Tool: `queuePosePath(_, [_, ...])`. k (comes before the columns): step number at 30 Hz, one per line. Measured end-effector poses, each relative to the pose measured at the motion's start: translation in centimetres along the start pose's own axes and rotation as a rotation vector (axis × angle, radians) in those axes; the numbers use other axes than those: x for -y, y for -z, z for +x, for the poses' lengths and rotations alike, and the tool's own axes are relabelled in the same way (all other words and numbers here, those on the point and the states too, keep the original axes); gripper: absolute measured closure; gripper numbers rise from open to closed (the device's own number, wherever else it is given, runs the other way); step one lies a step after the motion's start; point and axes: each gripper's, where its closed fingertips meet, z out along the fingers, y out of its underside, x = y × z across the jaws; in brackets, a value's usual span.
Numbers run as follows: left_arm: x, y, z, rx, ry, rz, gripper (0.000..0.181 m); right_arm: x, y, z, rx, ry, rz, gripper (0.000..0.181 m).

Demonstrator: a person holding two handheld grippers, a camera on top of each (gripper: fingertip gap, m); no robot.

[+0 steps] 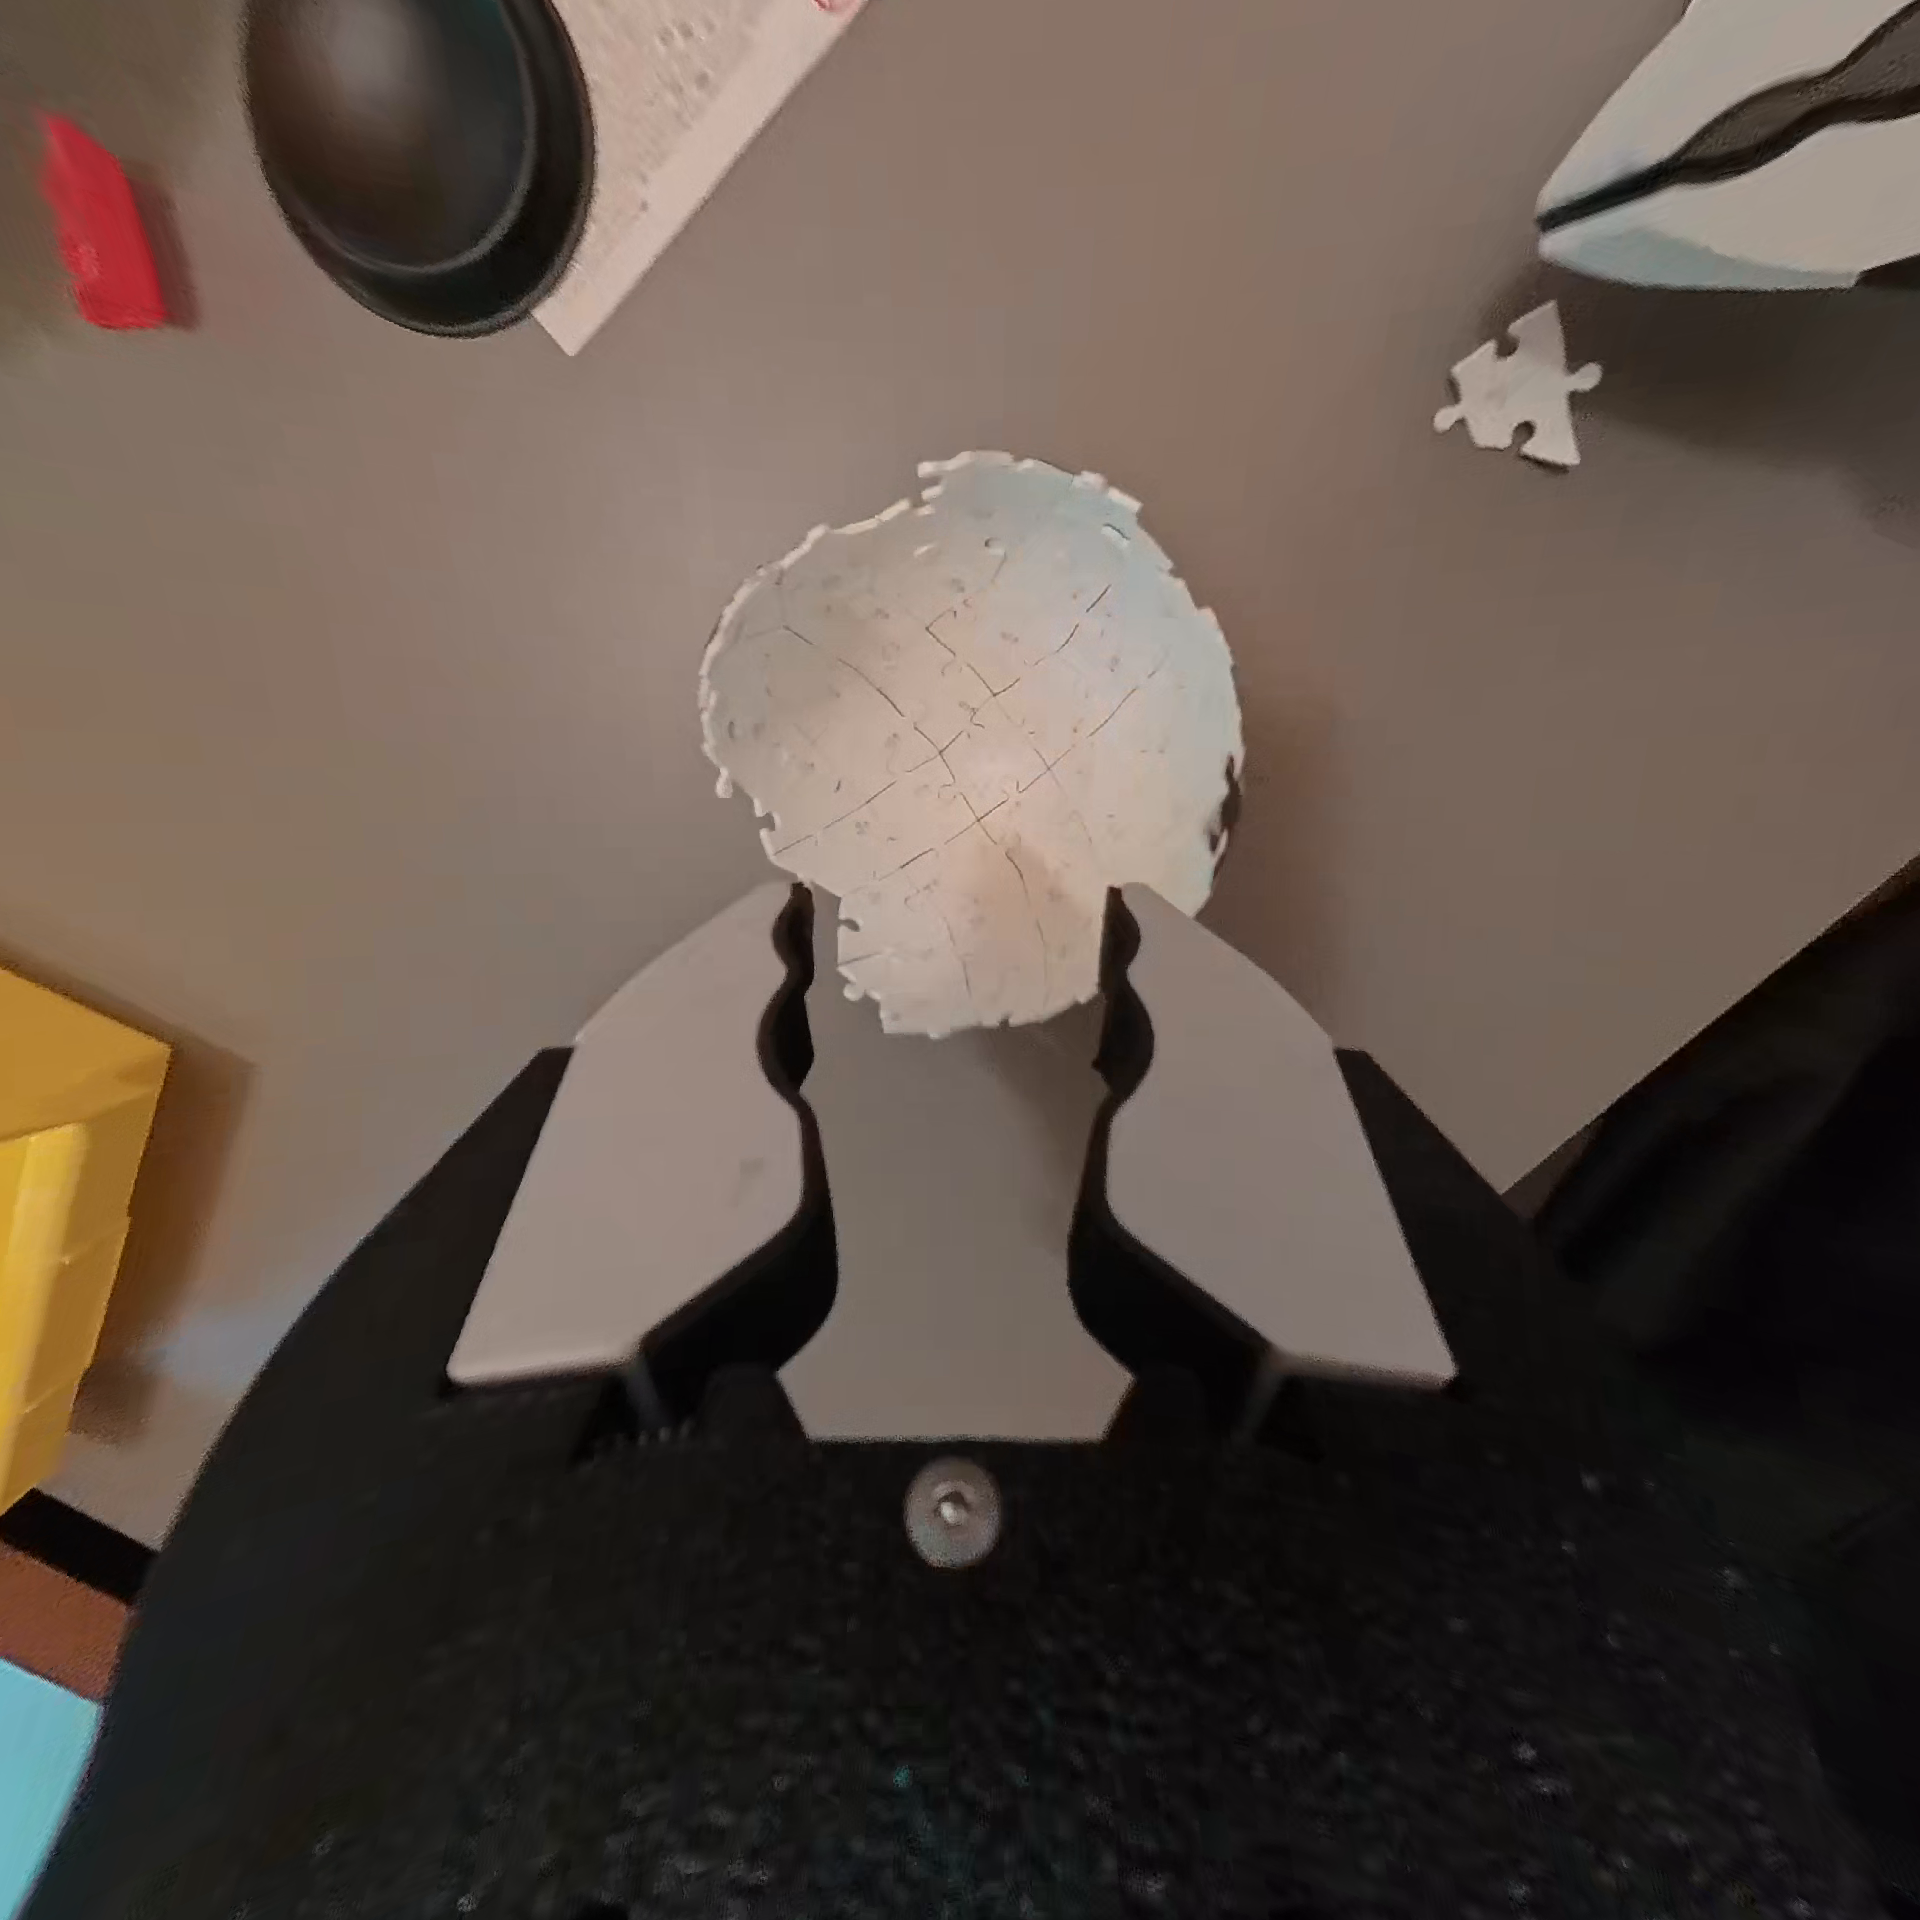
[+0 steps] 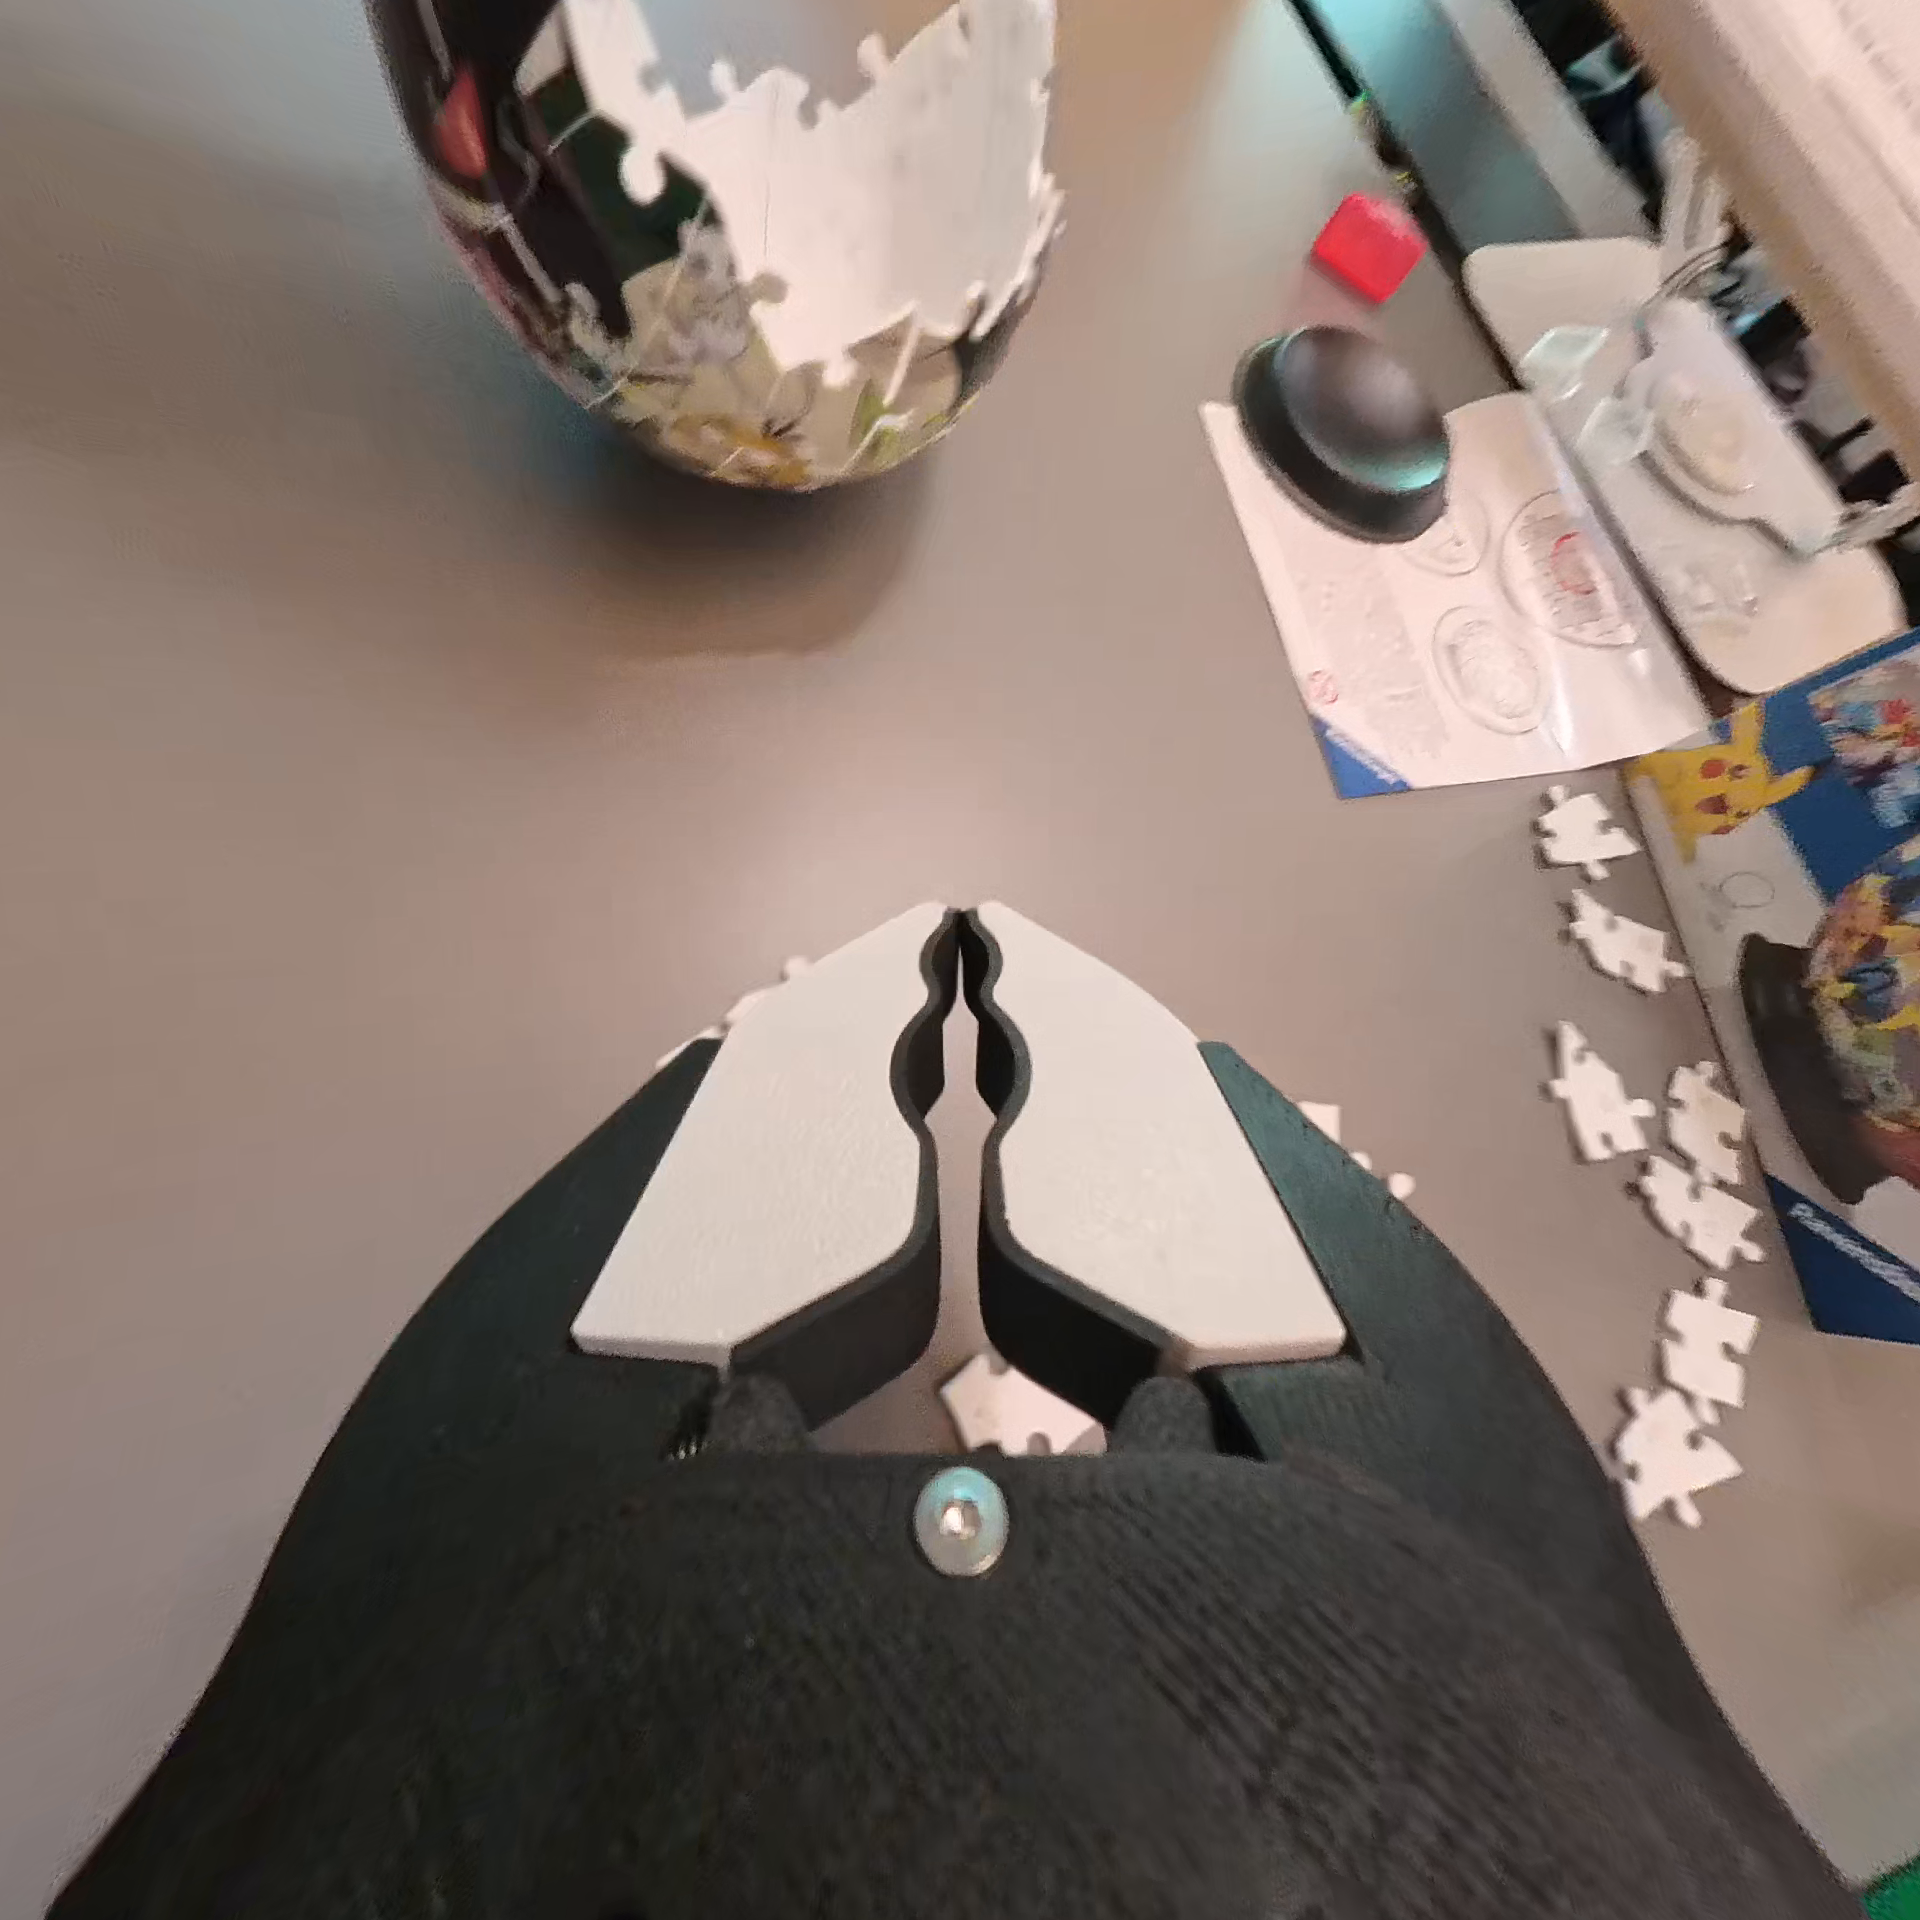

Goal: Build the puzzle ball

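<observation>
Puzzle ball (image 1: 971, 743) is roughly half built: an open shell with a jagged rim, sitting on the desk (image 1: 416, 727) just ahead of the left tongs (image 1: 956, 904), which are spread and empty. Right tongs (image 2: 958, 920) are pressed together, apparently holding nothing. Left to do: loose white pieces (image 2: 1704, 1205) lie beside the puzzle box (image 2: 1839, 790), and the black stand (image 2: 1345, 447) is unused.
</observation>
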Motion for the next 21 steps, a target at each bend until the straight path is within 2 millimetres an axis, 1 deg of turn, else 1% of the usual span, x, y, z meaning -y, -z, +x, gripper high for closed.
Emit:
queuePosePath(2, [-0.6,1.5,0.2,0.029,0.005,0.074,0.129,-0.6,0.3,-1.5,0.093,0.002,-0.026,0.180])
queuePosePath(4, [-1.4,2.9,0.5,0.055,0.013,0.159,0.129,-1.0,0.8,-1.3,0.057,0.017,-0.044,0.163])
queuePosePath(6, [-2.5,4.1,1.1,0.080,0.018,0.258,0.131,-1.7,1.2,-1.9,0.086,0.036,-0.082,0.148])
queuePosePath(8, [-3.7,4.6,1.8,0.088,0.012,0.342,0.132,-2.1,1.1,-2.3,0.104,0.051,-0.097,0.142])
queuePosePath(10, [-4.9,4.6,2.3,0.100,0.016,0.396,0.134,-2.7,0.6,-3.2,0.157,0.044,-0.133,0.138])
queuePosePath(12, [-6.0,4.1,2.9,0.102,0.025,0.430,0.135,-2.9,-0.2,-3.4,0.171,0.039,-0.160,0.138])
queuePosePath(14, [-7.1,3.4,3.3,0.107,0.020,0.435,0.135,-3.8,-1.1,-3.7,0.203,0.024,-0.222,0.137])
queuePosePath(16, [-8.4,2.8,3.7,0.138,0.018,0.406,0.135,-3.4,-1.5,-3.9,0.228,-0.006,-0.208,0.142])
queuePosePath(18, [-9.0,2.3,4.4,0.152,-0.038,0.411,0.135,-3.6,-1.6,-4.4,0.268,-0.028,-0.224,0.159])
queuePosePath(21, [-9.5,1.7,4.8,0.164,-0.070,0.427,0.135,-3.5,-1.6,-4.5,0.275,-0.057,-0.218,0.162])
